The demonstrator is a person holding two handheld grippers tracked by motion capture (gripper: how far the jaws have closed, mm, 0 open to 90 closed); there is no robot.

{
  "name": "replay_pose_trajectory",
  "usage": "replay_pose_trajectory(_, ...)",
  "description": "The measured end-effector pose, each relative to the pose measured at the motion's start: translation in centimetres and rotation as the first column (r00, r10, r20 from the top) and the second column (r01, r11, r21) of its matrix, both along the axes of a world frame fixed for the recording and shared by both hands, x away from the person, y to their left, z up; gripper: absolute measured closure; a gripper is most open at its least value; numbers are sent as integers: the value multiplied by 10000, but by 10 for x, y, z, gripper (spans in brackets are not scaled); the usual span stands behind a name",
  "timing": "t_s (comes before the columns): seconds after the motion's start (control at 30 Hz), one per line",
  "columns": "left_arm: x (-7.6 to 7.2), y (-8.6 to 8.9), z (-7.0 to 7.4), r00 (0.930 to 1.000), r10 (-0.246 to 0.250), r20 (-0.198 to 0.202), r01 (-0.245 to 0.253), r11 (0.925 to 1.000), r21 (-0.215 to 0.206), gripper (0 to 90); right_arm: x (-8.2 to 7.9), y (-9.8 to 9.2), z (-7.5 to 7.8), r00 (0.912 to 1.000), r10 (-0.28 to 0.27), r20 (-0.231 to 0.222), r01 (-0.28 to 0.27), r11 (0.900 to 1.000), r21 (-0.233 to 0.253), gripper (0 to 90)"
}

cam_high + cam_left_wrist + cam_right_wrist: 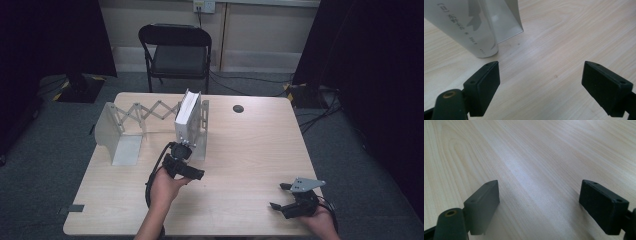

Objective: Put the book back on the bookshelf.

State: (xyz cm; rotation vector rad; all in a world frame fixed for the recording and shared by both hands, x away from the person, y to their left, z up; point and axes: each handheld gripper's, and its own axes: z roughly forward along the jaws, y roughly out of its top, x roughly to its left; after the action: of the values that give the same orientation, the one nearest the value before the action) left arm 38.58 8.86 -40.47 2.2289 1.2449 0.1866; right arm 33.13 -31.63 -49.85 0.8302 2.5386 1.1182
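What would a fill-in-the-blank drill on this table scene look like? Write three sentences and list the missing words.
1. The white book stands upright against the right-hand plate of the expanding metal ____.
2. The left claw, near the book's spine, has its jaws ____.
3. The right claw hangs open over bare ____ near the person's edge.

Missing words: bookend; open; table

White book on pale wood.
I see a white book with grey lettering, a light grey rack, a pale wood-grain table, and black grippers.
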Motion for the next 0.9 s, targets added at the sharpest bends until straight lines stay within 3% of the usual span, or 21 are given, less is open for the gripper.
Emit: replay_pose_trajectory(0.9, -4, -22, -19, 9971, -746, -115, 742, 9967, -339, 151, 0, 0, 0, 10000, -8, -9, 8, 10000, 1, 160)
